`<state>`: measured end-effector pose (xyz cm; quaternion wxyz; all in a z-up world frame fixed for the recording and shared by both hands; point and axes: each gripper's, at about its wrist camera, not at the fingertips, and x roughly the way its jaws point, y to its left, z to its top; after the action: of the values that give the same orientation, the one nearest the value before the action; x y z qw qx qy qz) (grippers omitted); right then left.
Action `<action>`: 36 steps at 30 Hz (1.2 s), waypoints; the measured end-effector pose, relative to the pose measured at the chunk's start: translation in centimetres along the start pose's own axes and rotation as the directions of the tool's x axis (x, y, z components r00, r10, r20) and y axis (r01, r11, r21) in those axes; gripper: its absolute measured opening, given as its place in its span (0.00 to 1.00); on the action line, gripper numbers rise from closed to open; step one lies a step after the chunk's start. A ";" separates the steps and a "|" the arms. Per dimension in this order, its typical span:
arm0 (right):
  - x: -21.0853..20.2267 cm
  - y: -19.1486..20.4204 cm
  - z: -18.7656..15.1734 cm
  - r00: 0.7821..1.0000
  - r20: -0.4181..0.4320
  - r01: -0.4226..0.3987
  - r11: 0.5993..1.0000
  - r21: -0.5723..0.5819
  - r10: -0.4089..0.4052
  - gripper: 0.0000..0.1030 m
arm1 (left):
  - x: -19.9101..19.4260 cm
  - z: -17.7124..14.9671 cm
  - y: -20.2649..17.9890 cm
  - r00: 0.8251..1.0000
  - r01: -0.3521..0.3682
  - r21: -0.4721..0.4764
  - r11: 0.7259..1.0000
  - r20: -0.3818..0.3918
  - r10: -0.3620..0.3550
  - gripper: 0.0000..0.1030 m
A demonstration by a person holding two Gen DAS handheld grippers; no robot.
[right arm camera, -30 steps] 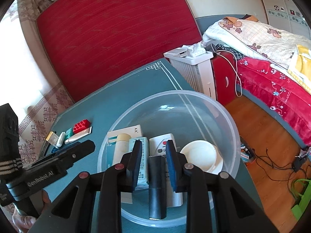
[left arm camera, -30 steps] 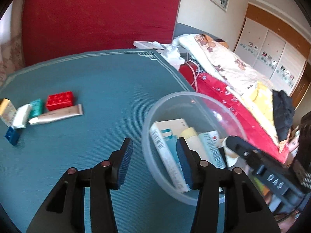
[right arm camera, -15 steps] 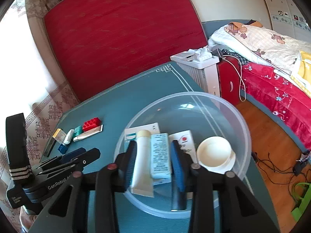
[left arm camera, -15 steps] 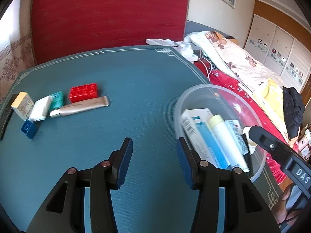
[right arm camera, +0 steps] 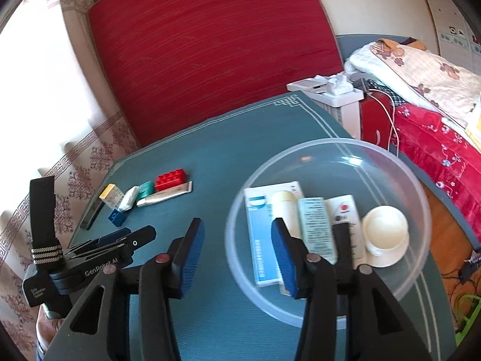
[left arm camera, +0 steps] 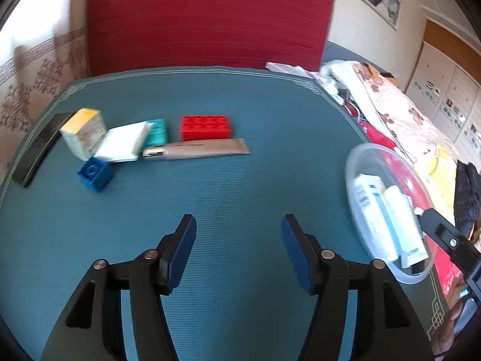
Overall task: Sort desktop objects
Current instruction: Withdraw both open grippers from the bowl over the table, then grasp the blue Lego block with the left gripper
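Both grippers now empty, spread: right gripper (right arm camera: 237, 255) dropped black stick (right arm camera: 345, 249) in bowl (right arm camera: 415, 180); left gripper (left arm camera: 239, 251) nears desk (left arm camera: 240, 105) pile.

The left gripper (left arm camera: 239, 234) points down over the near middle of the table, its blue-padded jaws apart with nothing between them; they have just been opening. The right gripper (right arm camera: 237, 251) hangs near the table's right side, tilted downward, its jaws also apart and empty, and they too have just been opening. In the right wrist view the left gripper (right arm camera: 141, 237) shows at the lower left, with a bit of the hand (right arm camera: 49, 329) under it.
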<state>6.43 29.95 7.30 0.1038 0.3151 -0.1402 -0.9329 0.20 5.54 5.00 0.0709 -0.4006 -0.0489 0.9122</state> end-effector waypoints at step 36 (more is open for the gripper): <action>7.3 10.7 -3.5 0.975 -0.200 -0.133 0.975 -0.181 0.096 0.57 | 4.9 3.6 13.9 0.975 -0.223 -0.054 0.973 -0.026 0.222 0.61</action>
<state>4.03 17.16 4.11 0.2003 0.3824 -0.0566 -0.9003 -6.97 -7.45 1.84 -0.0425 -0.4147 -0.0290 0.9085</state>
